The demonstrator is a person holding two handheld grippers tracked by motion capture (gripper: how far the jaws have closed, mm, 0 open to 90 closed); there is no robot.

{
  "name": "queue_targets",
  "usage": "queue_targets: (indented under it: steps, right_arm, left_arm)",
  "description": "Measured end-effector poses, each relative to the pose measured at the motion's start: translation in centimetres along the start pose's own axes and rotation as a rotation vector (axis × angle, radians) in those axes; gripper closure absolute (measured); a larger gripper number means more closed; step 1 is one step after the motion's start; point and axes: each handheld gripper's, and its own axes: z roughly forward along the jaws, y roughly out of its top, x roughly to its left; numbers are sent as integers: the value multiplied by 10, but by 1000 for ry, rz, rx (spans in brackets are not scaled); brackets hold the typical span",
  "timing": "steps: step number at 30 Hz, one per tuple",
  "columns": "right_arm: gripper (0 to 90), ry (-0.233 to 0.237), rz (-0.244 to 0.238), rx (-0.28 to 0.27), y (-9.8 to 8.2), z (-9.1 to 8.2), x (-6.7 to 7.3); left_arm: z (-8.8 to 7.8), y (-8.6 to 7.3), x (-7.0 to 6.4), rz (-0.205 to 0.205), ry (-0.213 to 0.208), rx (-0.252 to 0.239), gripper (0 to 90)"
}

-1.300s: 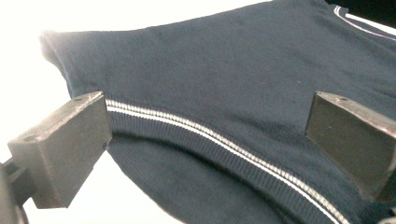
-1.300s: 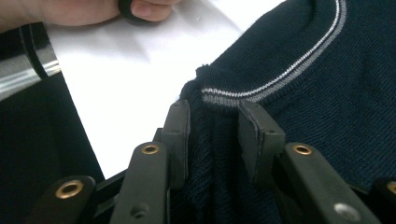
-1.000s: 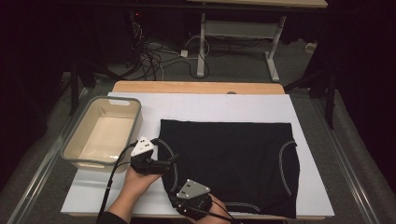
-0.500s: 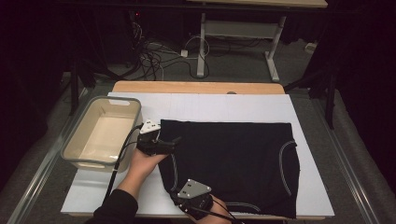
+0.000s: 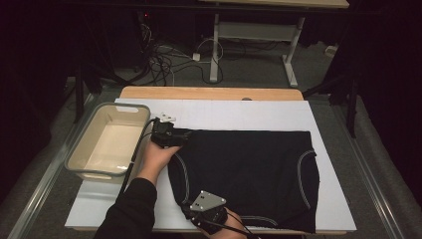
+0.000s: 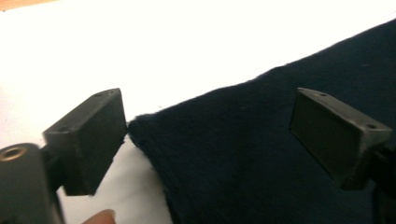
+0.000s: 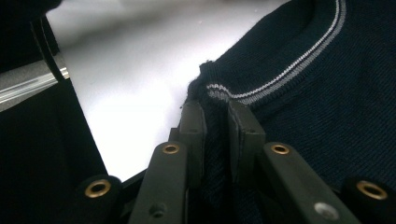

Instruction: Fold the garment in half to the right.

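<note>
lab or studio, black curtains [image 5: 388, 74], floor cables [image 5: 169, 57], white board [image 5: 239, 117]

The garment [image 5: 249, 174] is dark navy, near black, with pale grey-white double striping along its curved edges. The board [image 5: 229, 117] beneath is white, the table edge [image 5: 211, 93] light wood. The bin [image 5: 107, 142] is cream — grey-rimmed. Both grippers [image 5: 176, 135] [image 5: 201, 215] are black.

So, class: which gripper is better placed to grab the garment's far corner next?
Left gripper: its open jaws straddle the garment corner. The right gripper is shut on the near edge.
</note>
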Motion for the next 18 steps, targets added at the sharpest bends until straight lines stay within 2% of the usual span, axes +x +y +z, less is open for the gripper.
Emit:
queue_targets:
  steps: [6,8,15,18]
  right_arm:
    - [784,-3,-1,-1,0,0,1]
    - [783,-4,-1,-2,0,0,1]
    - [782,-5,-4,-5,-1,0,1]
    - [783,-5,-3,-6,-1,0,1]
  left_arm:
    - [11,-4,4,-32,38,72,148]
    - [10,-4,4,-37,49,76,191]
    - [11,-5,6,-90,72,110,371]
    - [11,-5,6,-95,89,111,425]
